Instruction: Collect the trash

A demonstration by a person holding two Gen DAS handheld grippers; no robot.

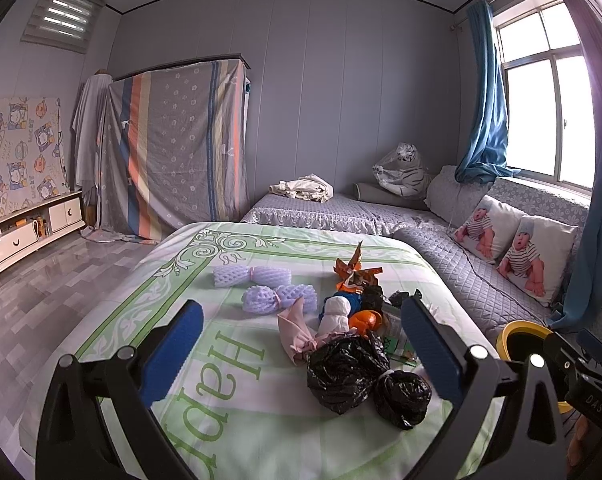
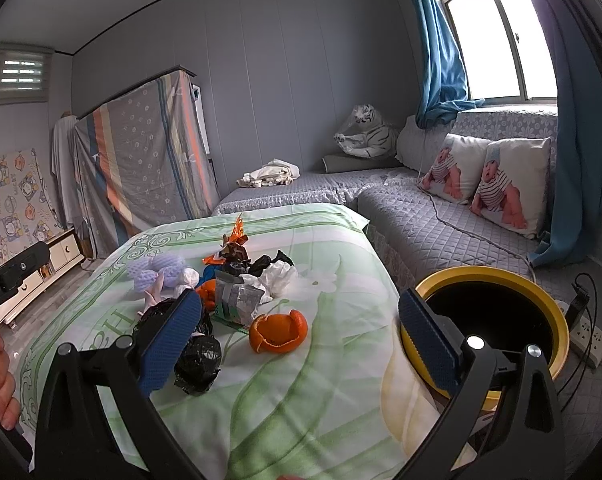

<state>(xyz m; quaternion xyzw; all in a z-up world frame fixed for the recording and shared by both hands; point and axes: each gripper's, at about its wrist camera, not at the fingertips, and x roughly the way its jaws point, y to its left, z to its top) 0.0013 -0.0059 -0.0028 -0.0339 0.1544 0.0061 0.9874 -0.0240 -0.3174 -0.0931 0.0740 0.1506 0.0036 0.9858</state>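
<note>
Our left gripper is wide apart and holds nothing. It hangs over the black plastic bag, a lump tied in the middle, which lies between its two blue pads but is not touched. Our right gripper is wide apart too, and empty. The orange peel sits on the bedsheet just in front of it. The yellow bin stands right beside the bed, by the right pad.

We think the job is only at its start. All the trash we can see is on the sheet, and the bin looks dark inside, so we cannot tell if anything is in it.

Let us count. Two purple foam nets. One black tied bag. One pink wrapper. Two bits of orange peel. One silver packet. One white tissue. One orange and brown wrapper. More small black and blue bits are piled in the middle, too mixed up to count.
</note>
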